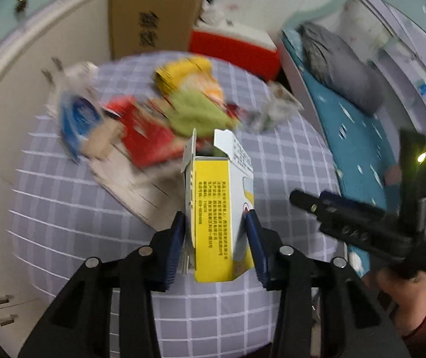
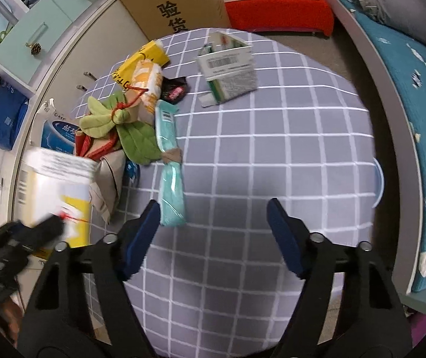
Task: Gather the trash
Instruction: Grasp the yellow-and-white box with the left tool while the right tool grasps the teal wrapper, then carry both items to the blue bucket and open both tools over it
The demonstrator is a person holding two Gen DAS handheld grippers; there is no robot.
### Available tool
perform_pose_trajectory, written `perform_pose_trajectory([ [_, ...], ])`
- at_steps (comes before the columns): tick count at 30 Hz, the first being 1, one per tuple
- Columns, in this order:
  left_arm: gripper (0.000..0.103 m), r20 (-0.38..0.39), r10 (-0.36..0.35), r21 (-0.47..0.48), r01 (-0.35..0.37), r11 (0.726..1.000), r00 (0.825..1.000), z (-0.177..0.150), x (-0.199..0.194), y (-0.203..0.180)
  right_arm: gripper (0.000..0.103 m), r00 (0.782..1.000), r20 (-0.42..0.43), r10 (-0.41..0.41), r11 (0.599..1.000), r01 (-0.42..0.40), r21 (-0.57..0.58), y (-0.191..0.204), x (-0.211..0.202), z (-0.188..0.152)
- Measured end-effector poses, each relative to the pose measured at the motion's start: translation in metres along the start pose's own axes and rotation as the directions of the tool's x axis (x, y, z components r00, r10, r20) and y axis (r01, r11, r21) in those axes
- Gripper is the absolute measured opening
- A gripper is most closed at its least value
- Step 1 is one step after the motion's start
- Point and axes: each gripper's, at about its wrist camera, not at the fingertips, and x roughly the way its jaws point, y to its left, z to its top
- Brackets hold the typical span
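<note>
Trash on the grey checked table (image 2: 272, 149): yellow-and-white carton (image 1: 219, 208) stands gripped between the left gripper (image 1: 216, 238) fingers, long axis toward 12 o'clock, small Chinese print unreadable. Right gripper (image 2: 213, 235) is open, empty; teal packet (image 2: 169, 167) lies at its 11 o'clock, nearest. Brown box (image 2: 177, 3) reads "验货".

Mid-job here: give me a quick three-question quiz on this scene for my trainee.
1. True or false: the right gripper is holding something.
2. What is clamped between the left gripper's jaws? A) a glass bottle B) a yellow-and-white cardboard box C) a metal spoon
3. Fill in: on the grey checked tablecloth, the long packet beside the right gripper is coloured ___.

Key: 1 false, its jaws stand open and empty; 2 B; 3 teal.
</note>
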Motion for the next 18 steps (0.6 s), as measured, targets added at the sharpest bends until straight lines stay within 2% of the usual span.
perform_pose_trajectory([
  [2,0.041,0.027,0.035,-0.012,-0.035,0.999,0.999,0.010,-0.004,0.008,0.059,1.000,-0.006,0.011,1.000,-0.011,-0.014,0.010,0.014,0.006],
  [6,0.041,0.049,0.096,-0.007,-0.095,0.995,0.994,0.026,-0.001,0.022,0.056,1.000,-0.010,0.027,0.998,-0.027,-0.057,0.029,0.043,0.015],
  [11,0.041,0.035,0.153,-0.025,-0.152,0.988,0.988,0.029,0.003,0.042,0.039,1.000,-0.022,0.002,0.991,-0.005,-0.131,0.048,0.076,0.025],
  [12,0.041,0.034,0.156,-0.024,-0.156,0.988,0.987,0.028,0.004,0.041,0.038,1.000,-0.020,-0.008,0.989,0.005,-0.146,0.051,0.079,0.026],
  [14,0.041,0.033,0.158,-0.019,-0.158,0.987,0.987,0.029,0.005,0.042,0.022,0.999,-0.011,-0.032,0.981,0.029,-0.194,0.057,0.081,0.026],
  [18,0.041,0.040,0.154,-0.009,-0.154,0.988,0.987,0.033,0.006,0.030,0.021,0.999,-0.053,0.012,0.984,-0.021,-0.176,0.048,0.075,0.025],
])
